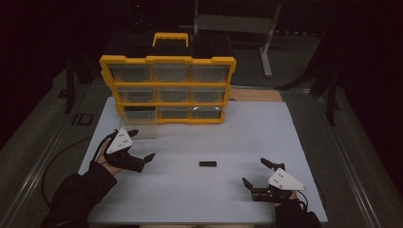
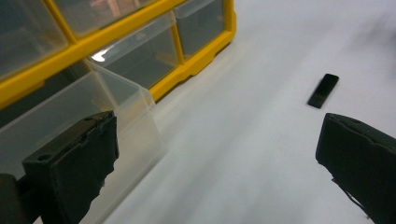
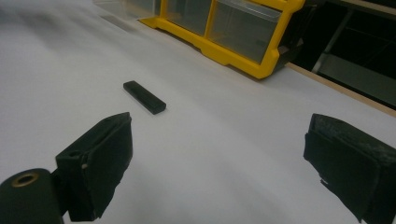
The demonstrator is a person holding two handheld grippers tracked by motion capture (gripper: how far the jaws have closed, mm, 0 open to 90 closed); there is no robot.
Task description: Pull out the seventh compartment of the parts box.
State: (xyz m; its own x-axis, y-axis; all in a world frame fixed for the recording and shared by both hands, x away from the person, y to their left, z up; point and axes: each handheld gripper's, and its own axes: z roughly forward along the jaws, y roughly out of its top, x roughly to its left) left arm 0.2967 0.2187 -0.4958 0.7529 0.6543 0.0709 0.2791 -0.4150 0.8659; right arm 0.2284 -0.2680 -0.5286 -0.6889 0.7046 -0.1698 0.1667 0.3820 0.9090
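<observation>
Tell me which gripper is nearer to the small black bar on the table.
Right, narrowly. The right gripper sits to the right of the small black bar and slightly nearer the person; the left gripper is to its left, slightly beyond, by the pulled-out clear drawer. Neither touches it.

Drawer contents in yellow organizer point(image 1: 167, 85): too dim and small to tell in high view. Small black bar point(image 1: 207, 164): markings too small to read. Pulled-out clear drawer point(image 2: 79, 116): partly hidden behind left gripper point(image 2: 217, 154) jaw, cut by left edge. Organizer cut off by top edge in both gripper views. Right gripper point(image 3: 219, 163): jaw tips cut by bottom edge. Room beyond table: dark, indistinct.
</observation>
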